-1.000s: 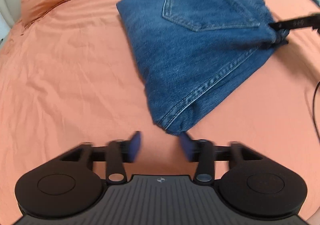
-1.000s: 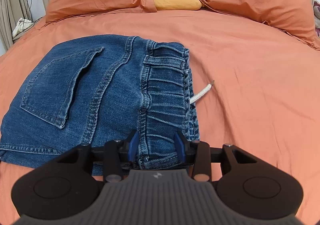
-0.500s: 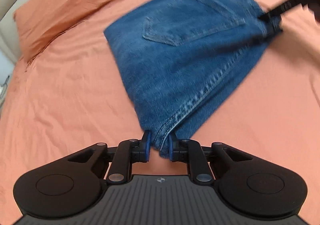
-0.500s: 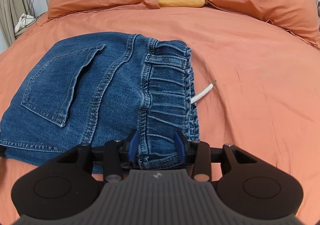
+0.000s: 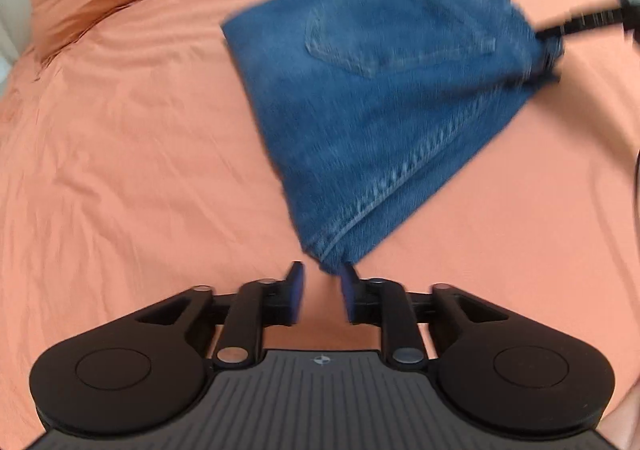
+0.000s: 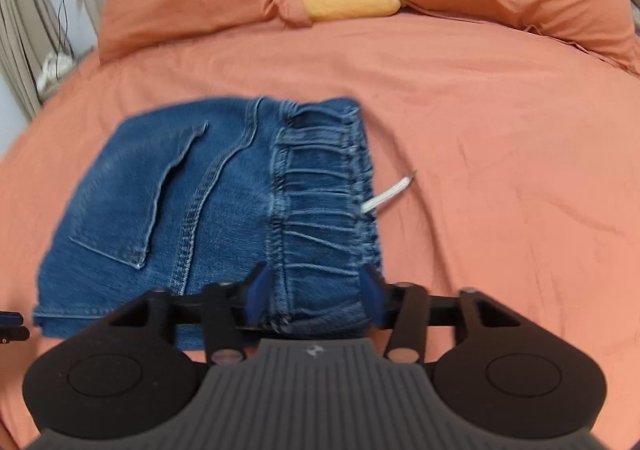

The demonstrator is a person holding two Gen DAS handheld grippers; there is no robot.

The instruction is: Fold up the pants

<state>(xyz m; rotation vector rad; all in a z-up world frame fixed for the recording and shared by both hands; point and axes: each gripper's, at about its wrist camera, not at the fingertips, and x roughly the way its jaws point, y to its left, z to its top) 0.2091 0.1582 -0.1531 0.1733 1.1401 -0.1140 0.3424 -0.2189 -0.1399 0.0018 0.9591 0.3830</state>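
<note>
left wrist view: my left gripper [image 5: 322, 292] hangs just over the orange bed sheet [image 5: 120, 169], its blue pads [image 5: 295, 290] standing apart and opening. the near corner of the folded jeans [image 5: 380, 109] dips just to the gap between them, and neither pad presses on it, so i hold nothing here. the denim lies in the middle of the bed, well in from the pillow end. to let go cleanly i think i should draw straight back from that corner, not sideways, so the fold doesn't drag open. this view is blurred, so the far edge is hard to read.

right wrist view: my right gripper [image 6: 316, 296] sits over the elastic waistband [image 6: 324, 201], jaws fairly wide and opening; the band lies between the pads [image 6: 258, 290], which look clear of it. the white drawstring [image 6: 390, 191] trails onto the sheet toward the right edge of the bed. i judge the fold is laid, so the care now is to lift off without snagging the gathered band or that cord.
</note>
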